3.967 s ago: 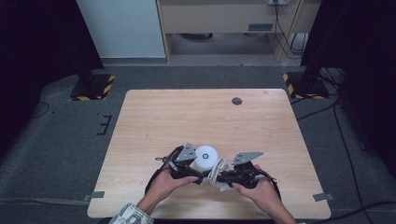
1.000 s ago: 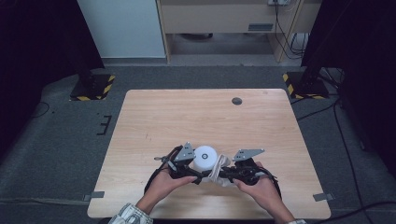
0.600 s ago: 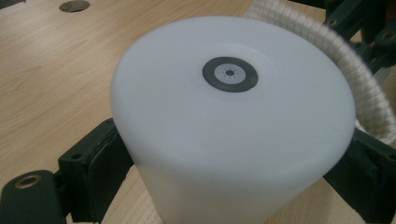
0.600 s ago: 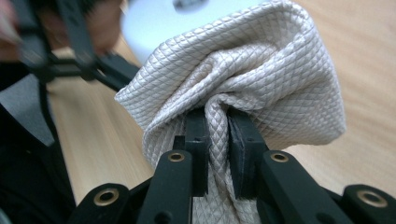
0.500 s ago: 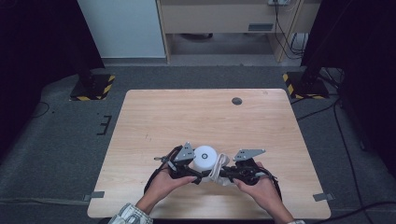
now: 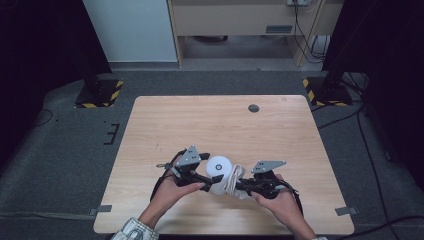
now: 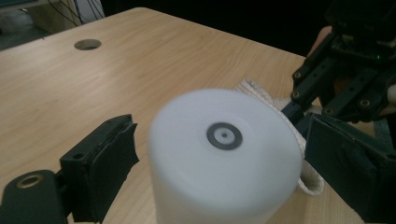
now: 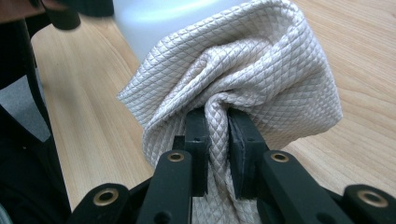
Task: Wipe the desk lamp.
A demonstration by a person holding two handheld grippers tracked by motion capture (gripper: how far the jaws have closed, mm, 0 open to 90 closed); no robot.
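So the white cylinder is sitting on the wooden table close to the near edge, roughly mid-width, and a cream quilted cloth is bunched up right against its right side, touching it. The left gripper has its jaws on either side of the cylinder; in the left gripper view there's a sliver of table showing between the left pad and the cylinder, so the jaws look spread and not pressing, though the right pad's contact is hard to make out. The right gripper is pinched tight on a fold of the cloth, jaws nearly together with only fabric between them. The two tools are near each other, almost nose to nose across the cylinder, so that spot is pretty crowded, and both hands fill the strip toward the near edge. Other than that, just a small round cable hole up near the far edge, well apart from everything. Tons of bare tabletop to the left, right and beyond. Off the table, yellow-and-black striped stand feet sit on the grey floor past the far corners.
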